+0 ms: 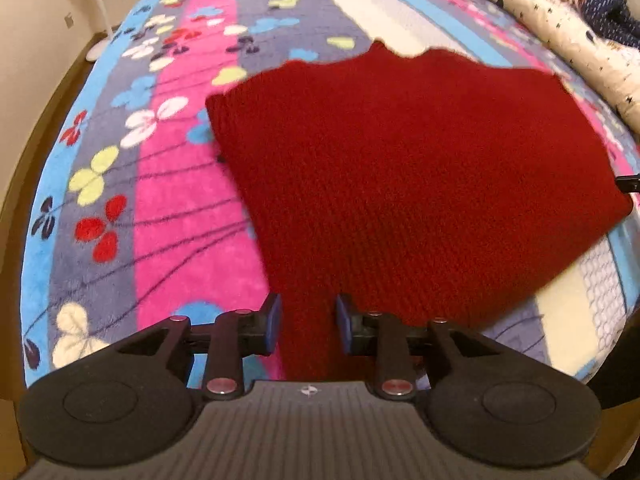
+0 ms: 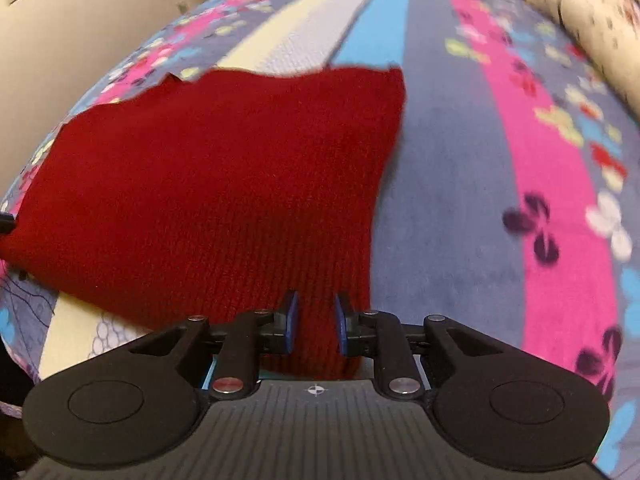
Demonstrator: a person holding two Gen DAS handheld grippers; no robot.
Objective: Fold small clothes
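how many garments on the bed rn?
2 that I can tell. The red knit garment is spread on the striped floral blanket, its near corners between both grippers' jaws. Something navy lies on the cream quilt at far right; more may be hidden.

A home bedroom: flowered fleece blanket [image 1: 168, 184] over a bed, rumpled quilt [image 1: 560, 12].

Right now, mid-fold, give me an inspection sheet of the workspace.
Surface: floral striped blanket covering a bed.
Job's things: red knit garment, near edge lifted, far part on the blanket.
Clutter: cream quilt with a dark navy cloth at the far right.
Grippers: left gripper and right gripper each have knit between the pads, gaps showing.
Cables: nothing seen.
Surroundings: beige wall, white fan stand.
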